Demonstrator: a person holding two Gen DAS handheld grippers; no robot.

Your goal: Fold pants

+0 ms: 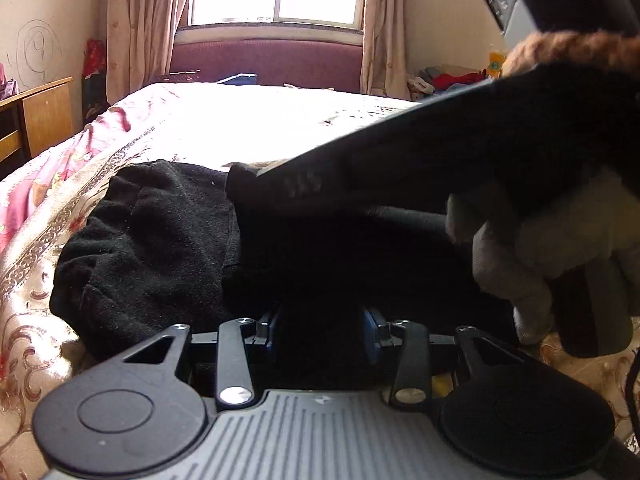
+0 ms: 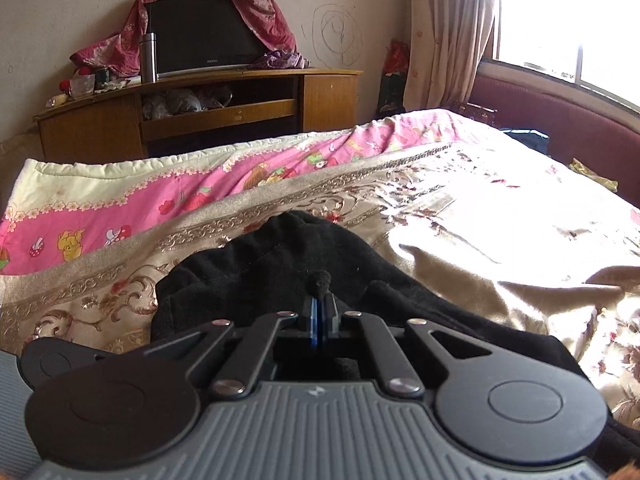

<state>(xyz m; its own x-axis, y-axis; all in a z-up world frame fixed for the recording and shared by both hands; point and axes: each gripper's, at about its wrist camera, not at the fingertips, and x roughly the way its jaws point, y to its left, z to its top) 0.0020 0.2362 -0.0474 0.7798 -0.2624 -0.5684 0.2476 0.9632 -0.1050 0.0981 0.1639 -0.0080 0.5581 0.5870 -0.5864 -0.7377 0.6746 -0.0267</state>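
Black fleece sits pinched between the blue pads of my right gripper [image 2: 320, 300]: its jaws are drawn together with only a small tuft of the pants [image 2: 280, 264] poking up past the fingertips. Beyond that tip the rest of the garment lies bunched in a dark heap on the floral bedspread [image 2: 460, 216], with a pink cartoon quilt [image 2: 160, 196] further out to the left and a wooden cabinet [image 2: 200, 112] against the far wall.

My left gripper [image 1: 322, 326] has its jaws partly apart, and dark cloth of the same pants fills the space between the blue pads; whether the pads press on it I cannot tell, since the fabric there is one black mass. Ahead and to the left of this tool the fleece spreads in rumpled folds. To its right, close by, a gloved hand [image 1: 560, 248] grips the other tool's handle, which crosses above the cloth.
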